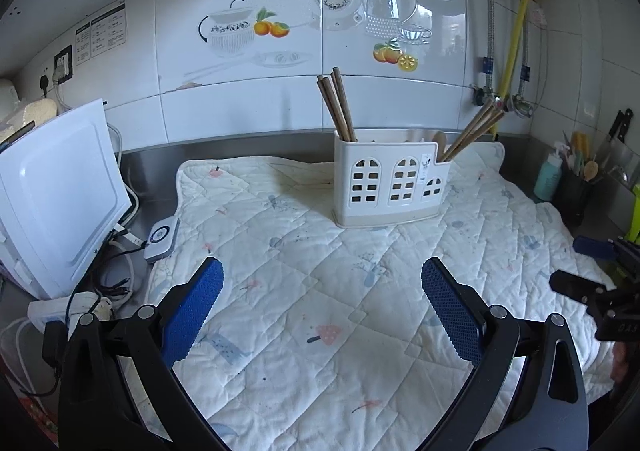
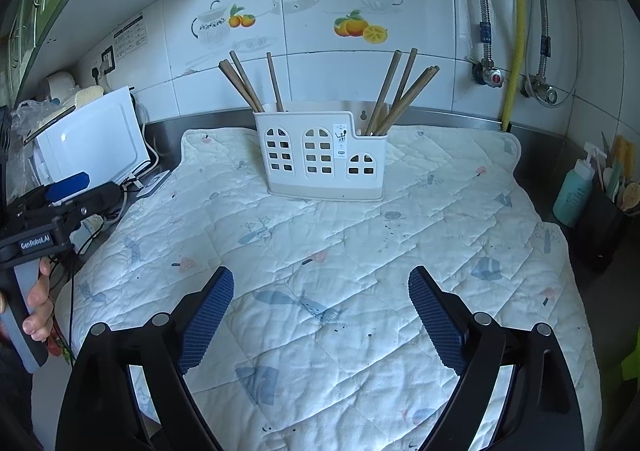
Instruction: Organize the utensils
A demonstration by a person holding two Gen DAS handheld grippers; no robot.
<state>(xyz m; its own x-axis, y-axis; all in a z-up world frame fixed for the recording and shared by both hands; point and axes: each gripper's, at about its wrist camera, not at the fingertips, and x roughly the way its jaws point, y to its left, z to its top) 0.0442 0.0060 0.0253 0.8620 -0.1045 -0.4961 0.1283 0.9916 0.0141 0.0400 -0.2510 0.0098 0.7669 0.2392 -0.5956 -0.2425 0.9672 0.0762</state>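
Observation:
A white utensil holder (image 1: pixel 390 183) (image 2: pixel 324 155) with window-shaped cutouts stands upright on the quilted mat (image 1: pixel 320 291) (image 2: pixel 320 251) near the back wall. Brown chopsticks (image 1: pixel 340 107) (image 2: pixel 244 81) lean out of its left compartment, and more chopsticks (image 1: pixel 474 131) (image 2: pixel 402 91) out of its low right compartment. My left gripper (image 1: pixel 322 275) hovers over the mat in front of the holder, open and empty. My right gripper (image 2: pixel 320 285) is likewise open with nothing between its blue pads (image 2: pixel 208 319). Each gripper shows at the edge of the other's view.
A white appliance (image 1: pixel 56 195) (image 2: pixel 92 139) with cables and a power strip (image 1: pixel 72 307) sits at the left. At the right stand a teal bottle (image 1: pixel 550 171) (image 2: pixel 574 191) and a dark utensil pot (image 1: pixel 576 187) (image 2: pixel 608 223). Pipes and a yellow hose (image 1: pixel 516 31) (image 2: pixel 518 31) run down the tiled wall.

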